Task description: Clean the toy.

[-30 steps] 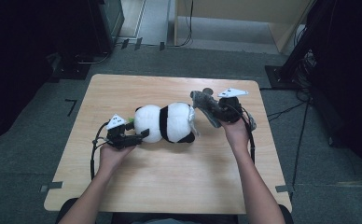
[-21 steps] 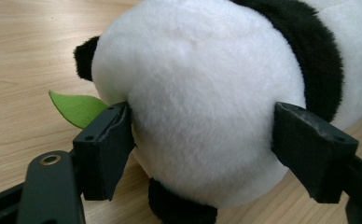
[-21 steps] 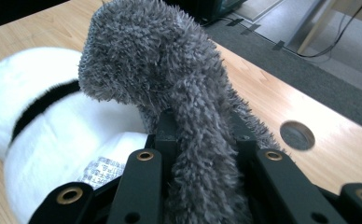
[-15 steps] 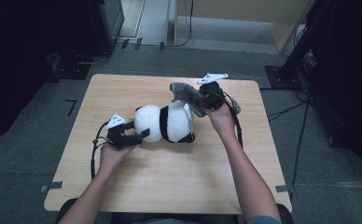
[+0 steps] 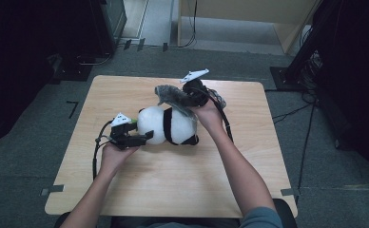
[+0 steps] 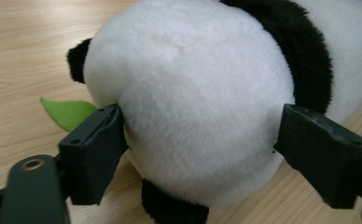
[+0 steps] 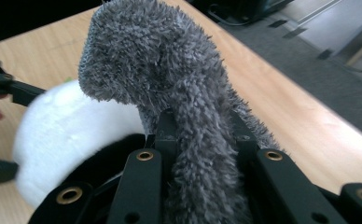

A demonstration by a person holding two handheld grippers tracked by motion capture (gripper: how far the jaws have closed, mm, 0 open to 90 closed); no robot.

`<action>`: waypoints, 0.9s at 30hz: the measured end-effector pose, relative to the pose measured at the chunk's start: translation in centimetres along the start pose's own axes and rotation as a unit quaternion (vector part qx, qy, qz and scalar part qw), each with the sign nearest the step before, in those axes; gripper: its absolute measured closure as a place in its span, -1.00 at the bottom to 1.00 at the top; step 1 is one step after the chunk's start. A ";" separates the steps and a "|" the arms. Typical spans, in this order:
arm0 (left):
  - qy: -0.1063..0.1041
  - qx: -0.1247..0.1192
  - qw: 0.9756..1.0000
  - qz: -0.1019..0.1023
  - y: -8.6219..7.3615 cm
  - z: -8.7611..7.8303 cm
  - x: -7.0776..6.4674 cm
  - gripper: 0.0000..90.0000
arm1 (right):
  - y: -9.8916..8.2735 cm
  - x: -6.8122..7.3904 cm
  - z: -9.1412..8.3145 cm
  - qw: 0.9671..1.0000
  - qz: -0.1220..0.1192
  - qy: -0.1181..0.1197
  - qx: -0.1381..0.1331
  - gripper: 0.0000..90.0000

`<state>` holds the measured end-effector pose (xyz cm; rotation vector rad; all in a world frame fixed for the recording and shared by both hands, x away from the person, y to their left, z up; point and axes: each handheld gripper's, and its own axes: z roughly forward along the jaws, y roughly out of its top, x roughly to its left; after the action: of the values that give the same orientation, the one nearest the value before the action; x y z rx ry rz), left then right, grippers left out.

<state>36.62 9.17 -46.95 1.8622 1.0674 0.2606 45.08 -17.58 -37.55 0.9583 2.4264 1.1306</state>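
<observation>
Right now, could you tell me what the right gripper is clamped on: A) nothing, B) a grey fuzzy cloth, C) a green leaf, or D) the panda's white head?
B: in the right gripper view the right gripper pinches the grey fuzzy cloth above the panda.

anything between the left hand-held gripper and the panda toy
Nothing visible. The left hand-held gripper has its jaws on either side of the panda toy white rump; they have just been opening. A green felt leaf lies off to the side.
</observation>
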 end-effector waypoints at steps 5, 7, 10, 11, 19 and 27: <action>-0.012 -0.013 1.000 -0.016 -0.8 1.0 0.4 -0.82 | -0.6 0.5 2.0 1.000 -0.006 0.009 0.029 0.63; -0.009 0.000 1.000 -0.005 -1.1 1.5 0.3 -0.92 | -0.6 0.6 2.2 0.999 -0.006 0.011 0.032 0.63; -0.002 0.009 1.000 0.014 -1.4 1.8 0.1 -0.84 | -0.4 0.9 2.5 0.999 -0.011 0.014 0.036 0.64; -0.001 0.005 1.000 0.015 -1.3 1.6 0.1 -0.70 | -0.2 1.1 2.6 0.999 -0.017 0.010 0.040 0.64; 0.008 -0.008 1.000 0.023 -1.7 1.1 -0.3 -0.26 | 3.3 1.7 3.7 0.998 -0.040 0.023 0.032 0.63; 0.012 -0.002 1.000 0.019 -1.8 0.3 -0.7 -0.15 | 4.9 3.5 8.1 0.991 -0.060 0.076 0.090 0.64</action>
<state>35.39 8.77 -48.40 1.8817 1.0482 0.3075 48.86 -8.40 -38.99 0.7902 2.7069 0.9883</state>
